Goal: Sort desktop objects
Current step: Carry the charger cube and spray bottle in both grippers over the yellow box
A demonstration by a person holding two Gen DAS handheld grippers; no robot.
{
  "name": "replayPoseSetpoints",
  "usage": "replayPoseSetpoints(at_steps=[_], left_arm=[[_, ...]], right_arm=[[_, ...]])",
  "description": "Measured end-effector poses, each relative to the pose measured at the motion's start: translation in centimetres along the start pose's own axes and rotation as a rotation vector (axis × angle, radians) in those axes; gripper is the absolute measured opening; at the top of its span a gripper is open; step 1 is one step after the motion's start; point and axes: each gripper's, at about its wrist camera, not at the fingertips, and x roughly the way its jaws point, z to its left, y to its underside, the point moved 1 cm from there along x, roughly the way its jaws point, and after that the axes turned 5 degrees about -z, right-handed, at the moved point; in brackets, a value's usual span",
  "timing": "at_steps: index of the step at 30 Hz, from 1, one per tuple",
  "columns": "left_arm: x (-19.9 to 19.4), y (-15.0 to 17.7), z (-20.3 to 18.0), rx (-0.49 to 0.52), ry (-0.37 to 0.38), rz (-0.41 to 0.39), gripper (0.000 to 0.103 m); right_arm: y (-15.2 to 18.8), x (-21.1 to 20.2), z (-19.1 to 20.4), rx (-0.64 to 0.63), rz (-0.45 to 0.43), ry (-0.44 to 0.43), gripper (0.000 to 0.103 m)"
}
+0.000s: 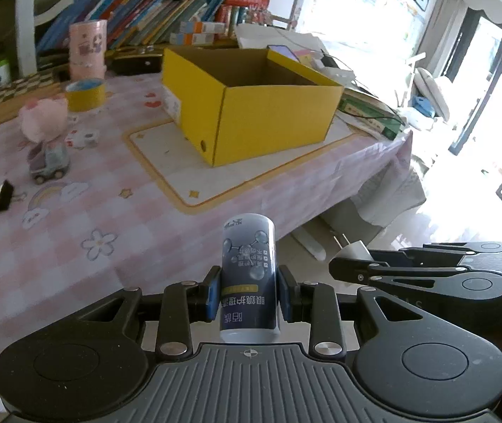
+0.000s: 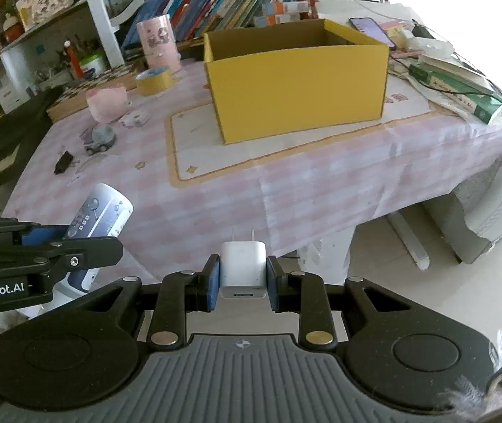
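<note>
Yellow box (image 2: 296,81) sat open on pink-checked surface (image 2: 215,204), well ahead of both loads. Left gripper (image 1: 249,294) clamped on dark bottle (image 1: 249,275); right gripper (image 2: 243,283) clamped on white charger (image 2: 242,268). Best carried over rim before release, one at a time, avoiding collision.

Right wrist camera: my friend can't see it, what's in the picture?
The right gripper pinches a white plug charger above the near edge of a pink checked table. An open yellow box stands farther back.
</note>
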Motion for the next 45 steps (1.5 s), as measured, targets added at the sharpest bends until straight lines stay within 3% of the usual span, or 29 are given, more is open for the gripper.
replayPoseSetpoints(at_steps=[10, 35, 45], left_arm=[[1.8, -1.1, -1.3, 0.034, 0.041, 0.016, 0.031], [4.0, -2.1, -1.7, 0.028, 0.06, 0.039, 0.031], [6.5, -4.4, -2.6, 0.024, 0.058, 0.019, 0.031]], right_arm=[[-0.9, 0.4, -1.8, 0.013, 0.004, 0.029, 0.024], [-2.0, 2.0, -2.8, -0.006, 0.044, 0.027, 0.024], [-4.1, 3.7, -4.9, -0.031, 0.049, 0.016, 0.024]])
